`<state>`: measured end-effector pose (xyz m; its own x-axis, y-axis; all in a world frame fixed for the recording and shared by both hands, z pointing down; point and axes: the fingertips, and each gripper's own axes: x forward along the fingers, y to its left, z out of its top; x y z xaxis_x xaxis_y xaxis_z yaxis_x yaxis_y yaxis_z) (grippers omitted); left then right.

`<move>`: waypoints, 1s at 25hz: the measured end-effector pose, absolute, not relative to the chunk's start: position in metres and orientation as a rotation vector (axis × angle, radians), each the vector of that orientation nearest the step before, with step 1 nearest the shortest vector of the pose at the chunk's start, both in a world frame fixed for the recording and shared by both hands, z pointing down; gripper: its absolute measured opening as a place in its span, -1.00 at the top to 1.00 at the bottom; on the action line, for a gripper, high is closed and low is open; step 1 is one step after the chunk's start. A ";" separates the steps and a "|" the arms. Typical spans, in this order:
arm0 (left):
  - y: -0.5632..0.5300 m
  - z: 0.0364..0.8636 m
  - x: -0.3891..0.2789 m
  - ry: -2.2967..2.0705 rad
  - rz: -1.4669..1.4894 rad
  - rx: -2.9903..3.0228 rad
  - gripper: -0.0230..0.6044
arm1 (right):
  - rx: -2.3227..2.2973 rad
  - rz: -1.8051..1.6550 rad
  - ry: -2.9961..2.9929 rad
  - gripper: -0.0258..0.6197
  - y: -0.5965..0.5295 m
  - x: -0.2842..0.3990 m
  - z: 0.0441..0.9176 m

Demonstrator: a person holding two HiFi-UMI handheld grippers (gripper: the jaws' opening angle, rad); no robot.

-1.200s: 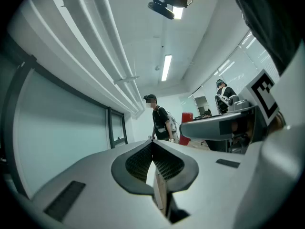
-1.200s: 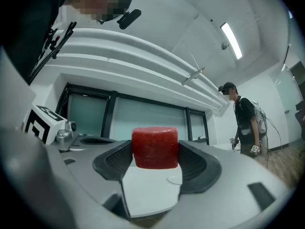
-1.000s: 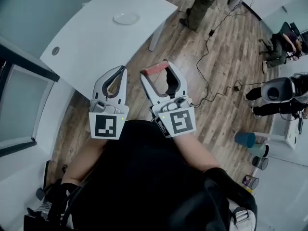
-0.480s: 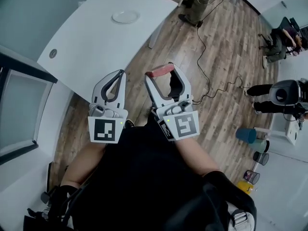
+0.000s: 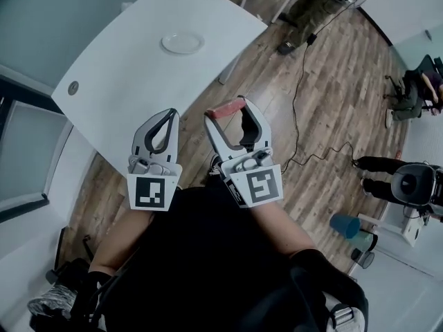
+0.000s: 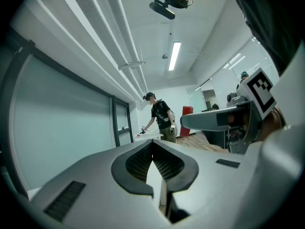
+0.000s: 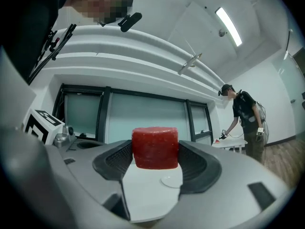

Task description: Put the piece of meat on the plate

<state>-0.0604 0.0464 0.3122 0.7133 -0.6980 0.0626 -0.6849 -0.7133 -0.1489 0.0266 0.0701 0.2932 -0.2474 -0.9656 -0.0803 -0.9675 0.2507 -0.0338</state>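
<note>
- The right claw [image 5: 226, 111] is clenched on the piece of meat [image 7: 155, 147]. The red block sits right out at the jaw tips, gripped on two sides and bare above and below.
- With so little pad on it, the meat could probably slide or twist out if the grip eases or the claw is jolted. It would then fall to the wooden floor [image 5: 277, 68] under the claw, not onto the counter [image 5: 131, 75].
- The plate [image 5: 183, 43] lies well apart from the right claw, ahead of it and to its left, far in on the counter. Much of the carry is yet to do, so there is plenty of room for a slip.
- Letting go too high above the plate is likely to make the block bounce or roll over the shallow rim. Coming in off-centre could set it half on the rim.
- Pressing down on the plate could make it skid on the smooth counter.
- The left claw [image 5: 170, 113] is clenched on nothing, jaws together, just beside the right claw. A careless swing could knock the two together and shake the meat loose.
- A cable [image 5: 299, 81] trails over the floor ahead and right of the right claw, a possible snag for feet.
- No brand or readable word shows. Each claw carries only a black-and-white square marker [image 5: 257, 187].
</note>
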 end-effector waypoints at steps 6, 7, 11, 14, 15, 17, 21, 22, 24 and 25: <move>0.019 0.309 -0.023 1.236 -0.193 -2.744 0.92 | -1.750 0.021 2.483 0.00 0.036 0.061 0.289; 0.015 0.310 -0.018 1.256 -0.201 -2.739 0.92 | -1.736 0.016 2.490 0.00 0.032 0.066 0.290; 0.001 0.310 -0.004 1.320 -0.211 -2.703 0.92 | -1.676 0.021 2.535 0.00 0.015 0.081 0.294; -0.005 0.312 0.005 1.356 -0.246 -2.683 0.92 | -1.664 -0.030 2.561 0.00 0.003 0.093 0.301; -0.009 0.313 0.006 1.366 -0.263 -2.678 0.92 | -1.654 -0.040 2.560 0.00 -0.002 0.095 0.302; -0.018 0.315 0.005 1.379 -0.288 -2.664 0.92 | -1.631 -0.037 2.566 0.00 -0.011 0.095 0.303; -0.041 0.321 0.000 1.396 -0.308 -2.667 0.92 | -1.622 -0.066 2.588 0.00 -0.032 0.088 0.309; -0.048 0.324 -0.003 1.400 -0.312 -2.672 0.92 | -1.625 -0.081 2.591 0.00 -0.039 0.086 0.311; -0.063 0.330 -0.007 1.408 -0.328 -2.688 0.92 | -1.632 -0.103 2.600 0.00 -0.053 0.081 0.315; -0.071 0.332 -0.008 1.408 -0.333 -2.699 0.92 | -1.638 -0.108 2.605 0.00 -0.060 0.080 0.316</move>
<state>-0.0085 -0.0709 0.3317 0.5545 -0.8177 0.1549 -0.8004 -0.5749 -0.1696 0.0797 -0.0599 0.3164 -0.4325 -0.9015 -0.0155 -0.8971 0.4320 -0.0922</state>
